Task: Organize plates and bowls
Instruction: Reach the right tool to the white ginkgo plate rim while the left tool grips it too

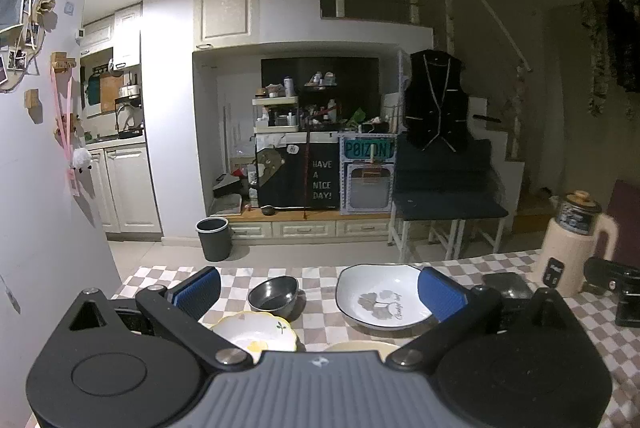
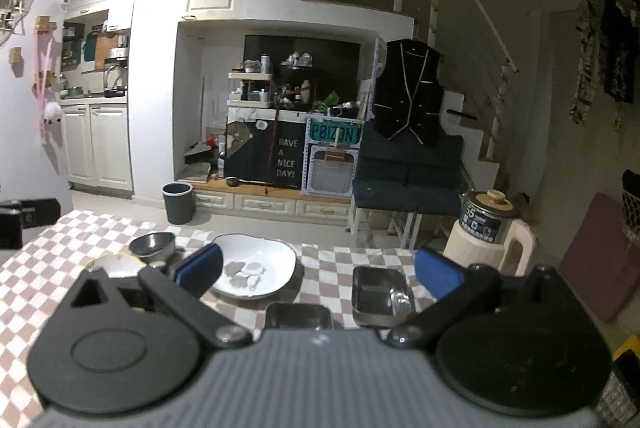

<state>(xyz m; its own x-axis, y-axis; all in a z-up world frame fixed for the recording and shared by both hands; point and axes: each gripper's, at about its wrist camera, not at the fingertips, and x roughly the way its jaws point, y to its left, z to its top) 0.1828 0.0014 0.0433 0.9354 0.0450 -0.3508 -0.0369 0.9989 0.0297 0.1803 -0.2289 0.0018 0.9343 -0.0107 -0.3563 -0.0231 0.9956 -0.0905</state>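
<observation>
Two grippers hover above a checkered table [image 1: 460, 268], each with its blue-padded tongs spread wide apart and nothing between them. In the left wrist view, the left gripper [image 1: 320, 292] frames a small dark metal bowl [image 1: 274, 296] at about 12 o'clock, standing upright on the cloth. Just beside it, at 2 o'clock, lies a wide white plate [image 1: 380, 298] with a dark rim and a grey leaf print. At 7 o'clock from the metal bowl, close to the gripper body, sits a white scalloped dish [image 1: 256, 332] with yellow trim; a pale rim [image 1: 360, 346] peeps out at 6 o'clock, mostly hidden. A cream kettle [image 1: 572, 252] stands at 3 o'clock.

In the right wrist view, the right gripper [image 2: 318, 270] looks over the same white plate at 11 o'clock. Two square metal containers [image 2: 378, 296] sit at 1 o'clock and 6 o'clock, near each other but apart.
</observation>
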